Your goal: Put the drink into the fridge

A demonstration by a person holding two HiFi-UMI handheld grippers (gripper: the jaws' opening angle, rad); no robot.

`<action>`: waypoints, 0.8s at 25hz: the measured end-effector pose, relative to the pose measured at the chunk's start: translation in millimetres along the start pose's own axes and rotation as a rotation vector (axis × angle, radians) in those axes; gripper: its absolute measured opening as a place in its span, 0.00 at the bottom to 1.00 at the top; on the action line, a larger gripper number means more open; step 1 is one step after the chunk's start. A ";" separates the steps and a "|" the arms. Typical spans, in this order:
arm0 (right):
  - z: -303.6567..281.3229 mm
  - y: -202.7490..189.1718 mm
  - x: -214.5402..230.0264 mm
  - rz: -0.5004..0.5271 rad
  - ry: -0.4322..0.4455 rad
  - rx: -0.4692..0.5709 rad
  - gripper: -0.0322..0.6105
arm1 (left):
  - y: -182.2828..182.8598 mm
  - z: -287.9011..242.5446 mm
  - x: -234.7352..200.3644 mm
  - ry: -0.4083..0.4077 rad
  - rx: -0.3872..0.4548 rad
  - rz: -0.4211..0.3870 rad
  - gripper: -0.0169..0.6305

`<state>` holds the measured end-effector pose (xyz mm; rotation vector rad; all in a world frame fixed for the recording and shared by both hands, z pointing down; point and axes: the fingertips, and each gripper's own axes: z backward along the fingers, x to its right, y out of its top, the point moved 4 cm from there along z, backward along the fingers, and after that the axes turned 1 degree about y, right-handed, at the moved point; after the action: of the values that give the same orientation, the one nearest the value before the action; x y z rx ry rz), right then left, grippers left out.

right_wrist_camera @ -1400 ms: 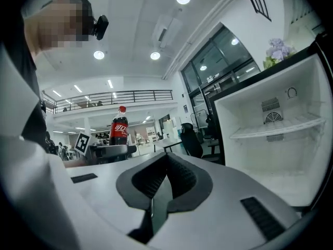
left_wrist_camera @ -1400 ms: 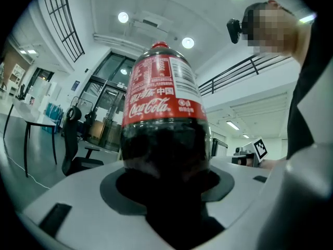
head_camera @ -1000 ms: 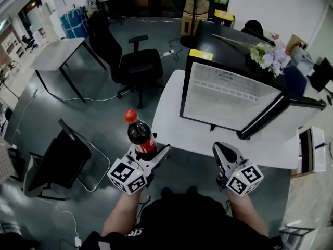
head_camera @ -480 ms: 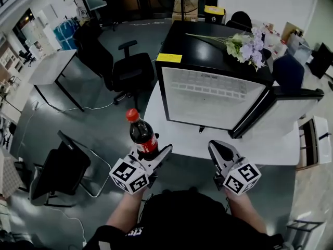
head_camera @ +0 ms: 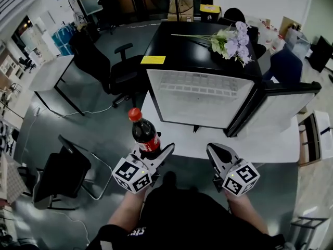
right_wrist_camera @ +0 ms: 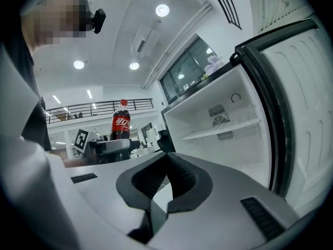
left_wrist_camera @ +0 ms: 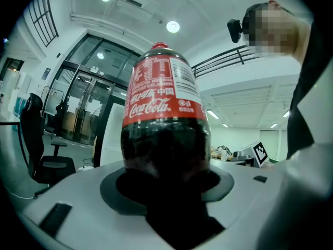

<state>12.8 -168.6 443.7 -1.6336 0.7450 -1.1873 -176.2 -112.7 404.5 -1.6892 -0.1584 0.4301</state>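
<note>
The left gripper [head_camera: 154,154] is clamped on an upright cola bottle [head_camera: 143,133], red cap up, held in the air by the near left corner of a white table [head_camera: 208,140]. The right gripper [head_camera: 215,152], jaws together with nothing between them, hovers just off the table's near edge. A small fridge [head_camera: 200,95] stands open toward the table's far side, its door [head_camera: 273,105] swung out to the right. Bare tabletop lies between the near edge and the fridge's mouth.
</note>
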 end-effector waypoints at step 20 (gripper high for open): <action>-118.7 0.3 29.9 -0.051 -0.213 0.031 0.07 | 5.0 -61.2 -84.3 -0.359 -0.086 -0.208 0.44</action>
<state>-88.3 -234.8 463.5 -1.7301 0.5505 -1.0354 -231.8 -199.1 422.3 -1.6470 -0.6175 0.5730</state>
